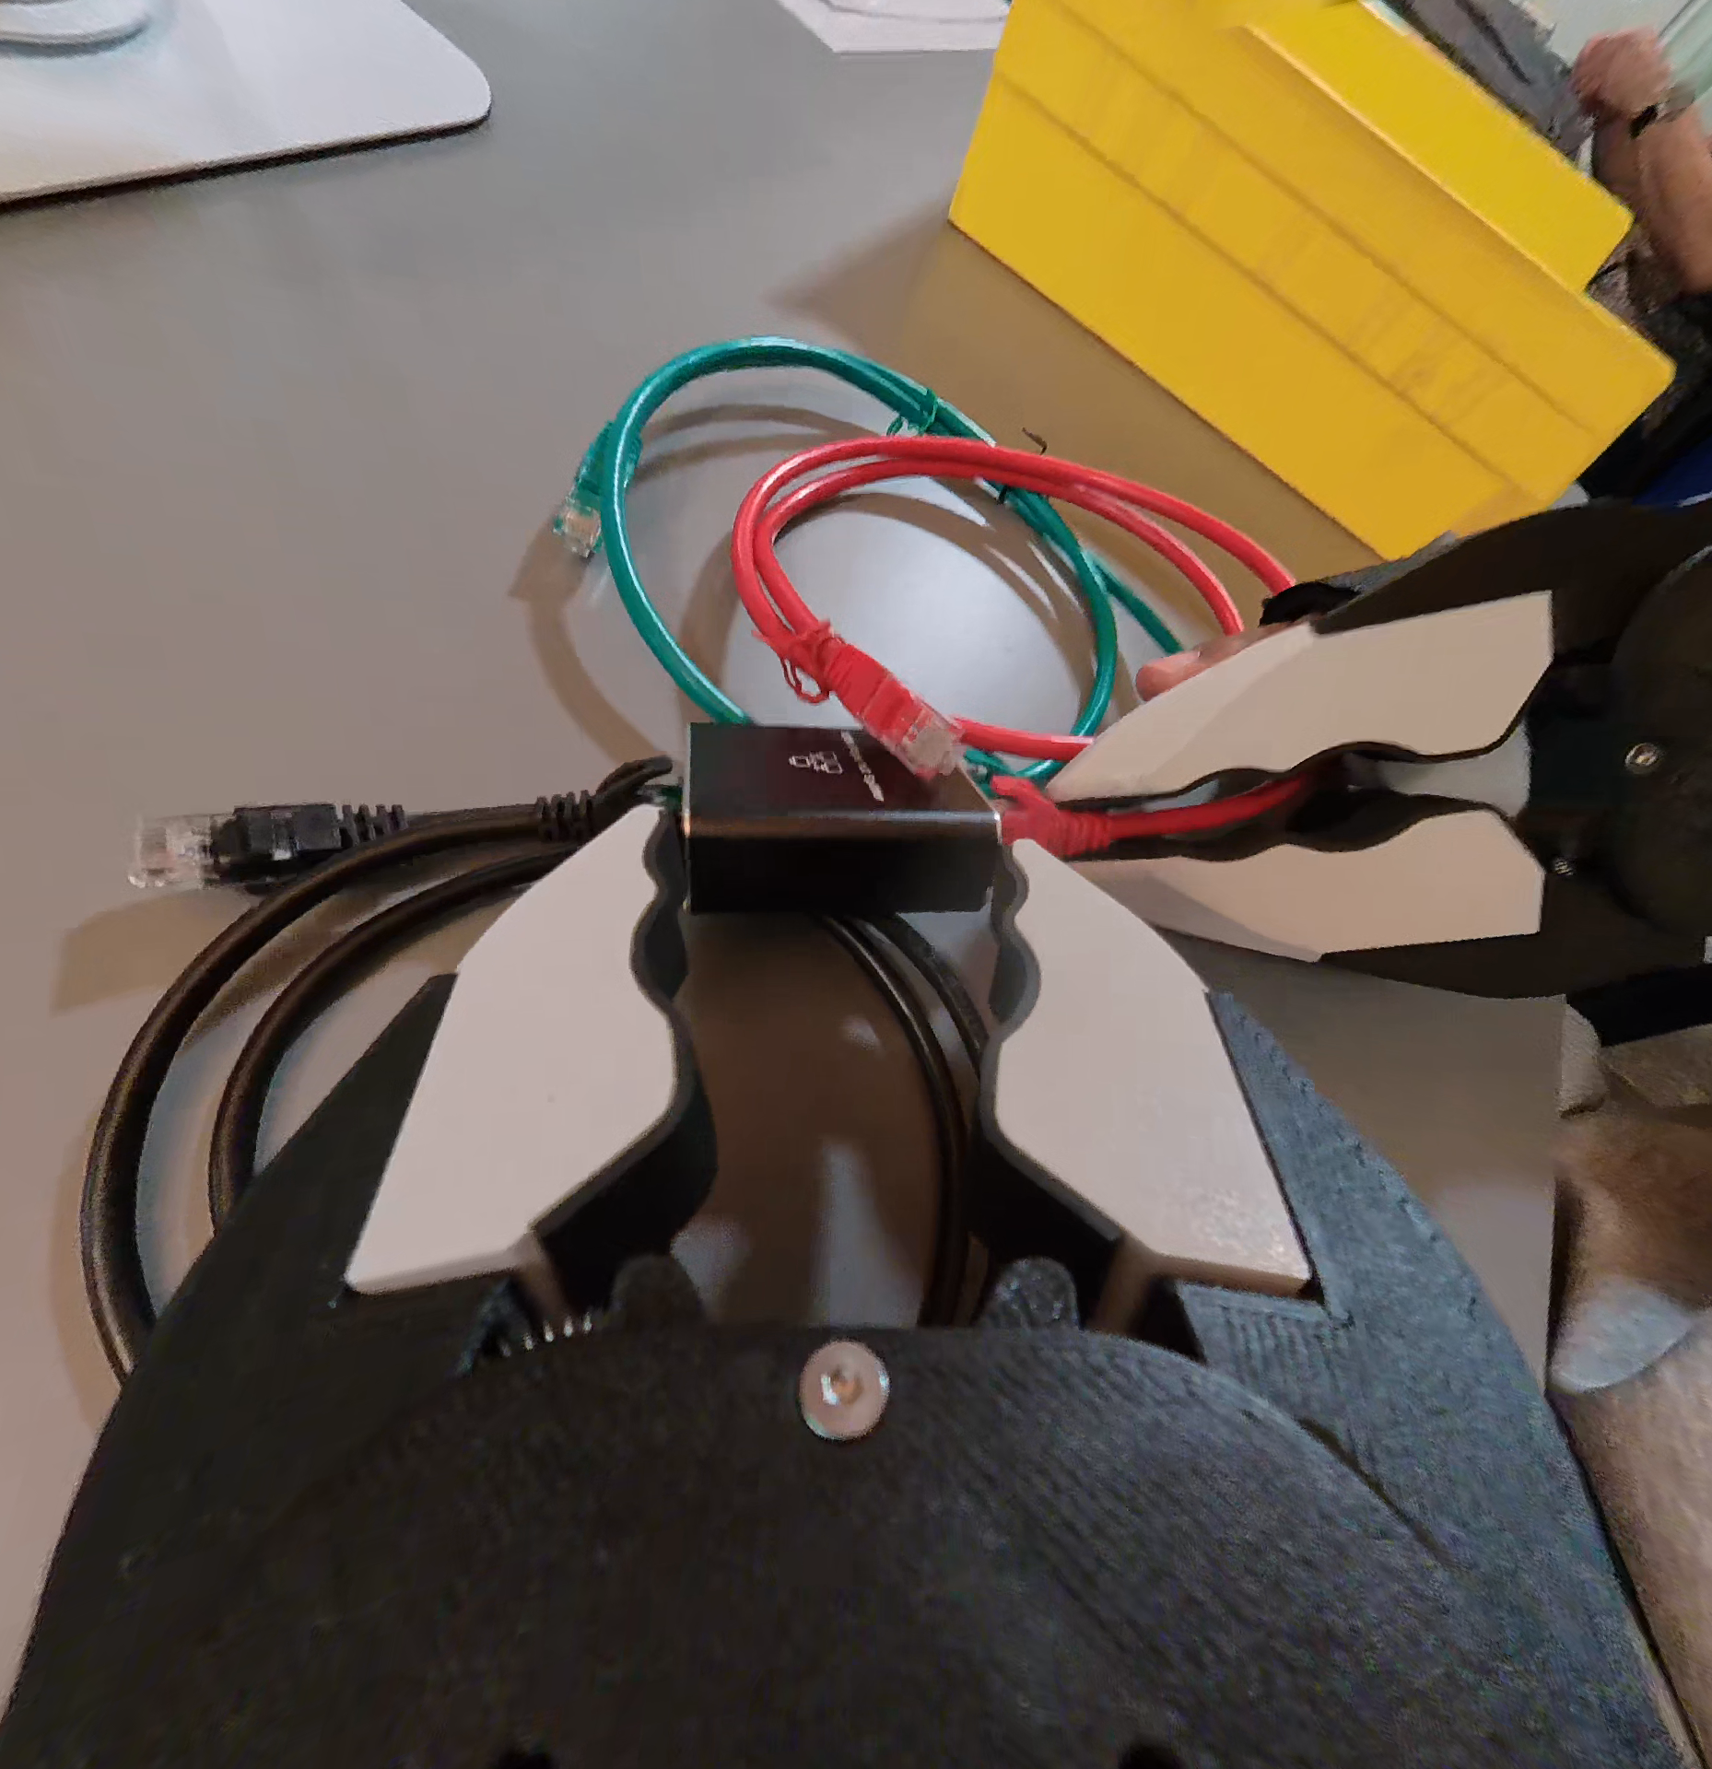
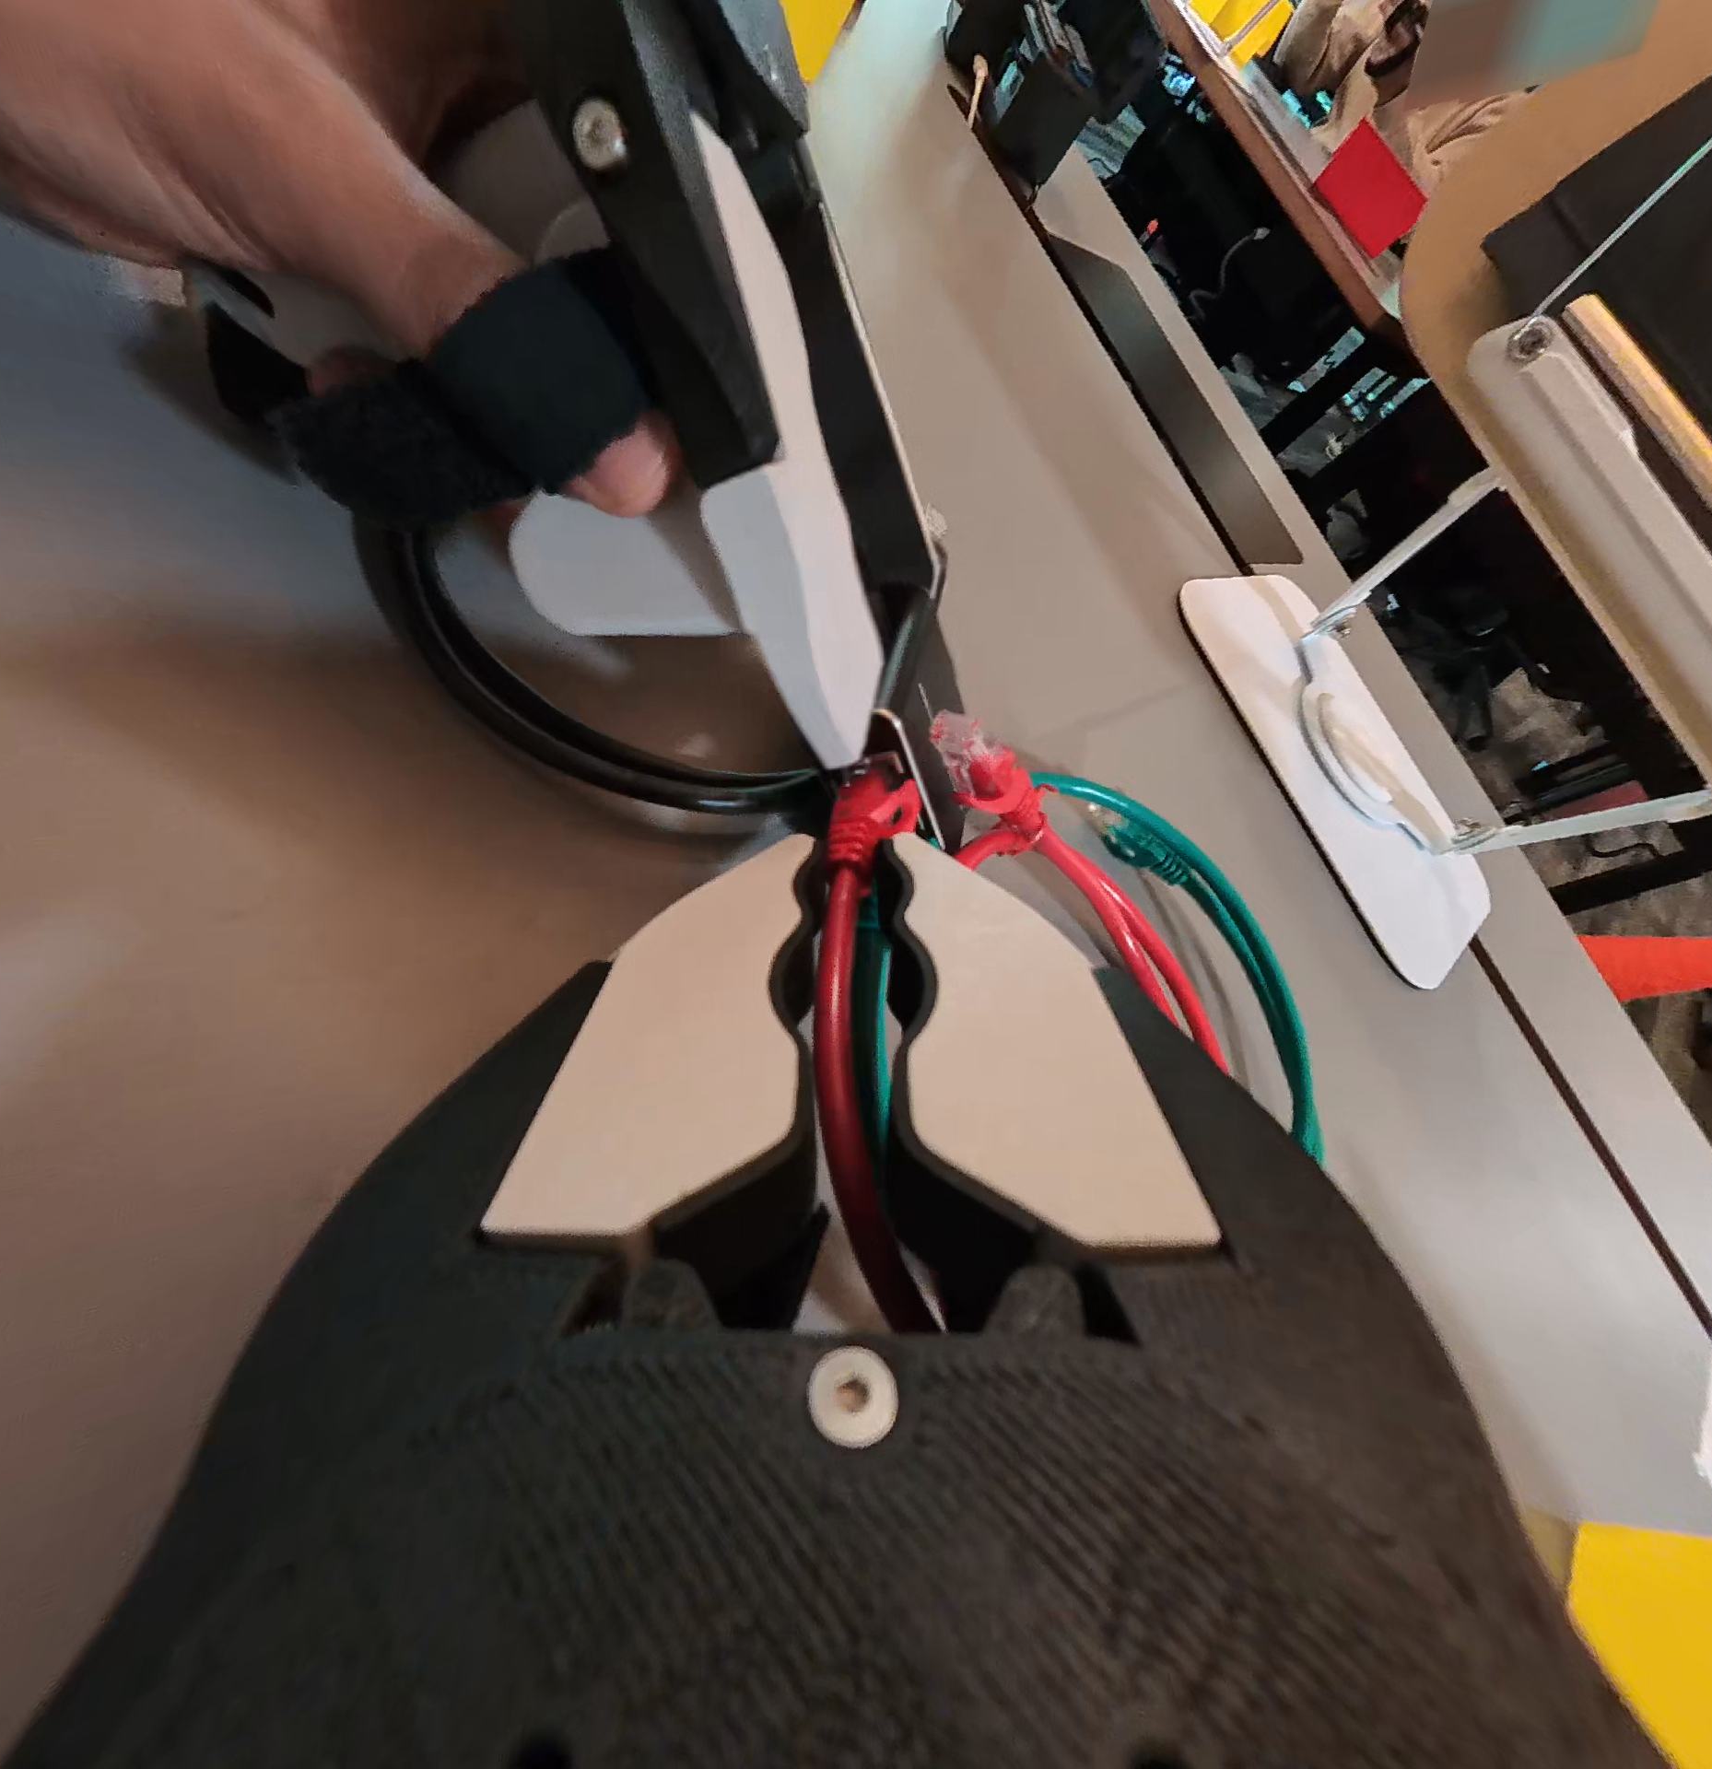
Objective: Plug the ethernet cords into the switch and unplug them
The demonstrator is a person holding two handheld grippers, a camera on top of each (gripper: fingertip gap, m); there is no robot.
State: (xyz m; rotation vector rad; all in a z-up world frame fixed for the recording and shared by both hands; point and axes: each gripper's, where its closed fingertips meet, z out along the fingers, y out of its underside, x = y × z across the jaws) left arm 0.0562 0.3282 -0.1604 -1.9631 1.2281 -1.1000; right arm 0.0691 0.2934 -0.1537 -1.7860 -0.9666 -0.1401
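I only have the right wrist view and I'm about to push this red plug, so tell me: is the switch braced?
Observer: Yes. The left tongs clamp the small black switch from both sides.
Operator: Is the far end of the black cord plugged in anywhere?
Observer: No. Its clear plug lies loose on the table, left of the switch.
Operator: And the spare red plug?
Observer: It rests on top of the switch.

Glossy black switch (image 1: 833,823), matt grey table (image 1: 354,431)
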